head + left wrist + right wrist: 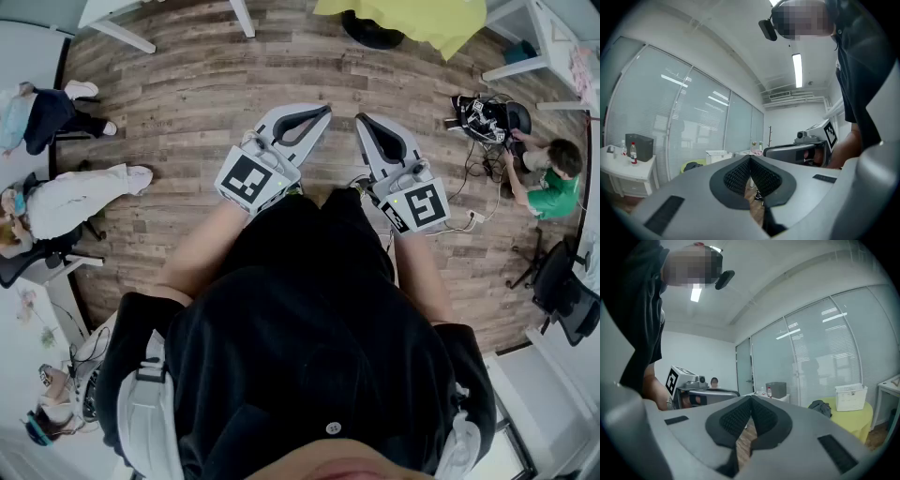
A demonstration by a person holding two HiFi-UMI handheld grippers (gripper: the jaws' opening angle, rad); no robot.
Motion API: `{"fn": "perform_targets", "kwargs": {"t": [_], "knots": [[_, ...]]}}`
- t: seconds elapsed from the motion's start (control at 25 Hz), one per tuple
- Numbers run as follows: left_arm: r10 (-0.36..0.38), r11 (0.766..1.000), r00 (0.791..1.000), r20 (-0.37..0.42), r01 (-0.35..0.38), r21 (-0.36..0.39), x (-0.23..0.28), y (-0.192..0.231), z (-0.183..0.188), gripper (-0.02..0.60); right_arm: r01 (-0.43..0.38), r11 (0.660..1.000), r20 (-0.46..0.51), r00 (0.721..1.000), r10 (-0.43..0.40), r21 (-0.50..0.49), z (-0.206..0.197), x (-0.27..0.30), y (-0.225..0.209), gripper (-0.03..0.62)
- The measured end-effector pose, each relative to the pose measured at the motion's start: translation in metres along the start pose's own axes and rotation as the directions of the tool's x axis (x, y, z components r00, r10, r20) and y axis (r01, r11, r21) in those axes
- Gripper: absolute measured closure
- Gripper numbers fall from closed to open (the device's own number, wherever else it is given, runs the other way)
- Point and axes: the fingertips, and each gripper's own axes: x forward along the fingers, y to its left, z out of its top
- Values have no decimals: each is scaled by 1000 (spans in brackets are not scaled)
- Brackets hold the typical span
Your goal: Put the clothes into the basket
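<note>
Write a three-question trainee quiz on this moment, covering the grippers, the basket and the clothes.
1. True or false: the left gripper and the right gripper are both shut with nothing between their jaws.
2. The white basket stands on: A) the floor, B) the yellow-covered table, C) a chair.
3. Fill in: the dark garment lies on the table, ____ the basket (inside or outside).
Key: 1 true; 2 B; 3 outside.
</note>
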Motion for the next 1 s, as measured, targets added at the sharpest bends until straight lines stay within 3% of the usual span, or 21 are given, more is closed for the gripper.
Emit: {"fn": "perform_targets", "kwargs": {"t": [0.28,0.52,1.0], "knots": [[23,999,1000,-18,-24,-44,-21,1,-17,581,3,1000,-33,999,-2,25,-13,2,10,568],[1,998,1000,-11,-1,-58,-5,0,-19,581,31,998,-52,998,-28,48,-18,-3,-6,568],[33,998,998,-51,-36,-54,90,40,-17,581,-4,997,-1,1000,4,79,-9,6,-122,566]]}}
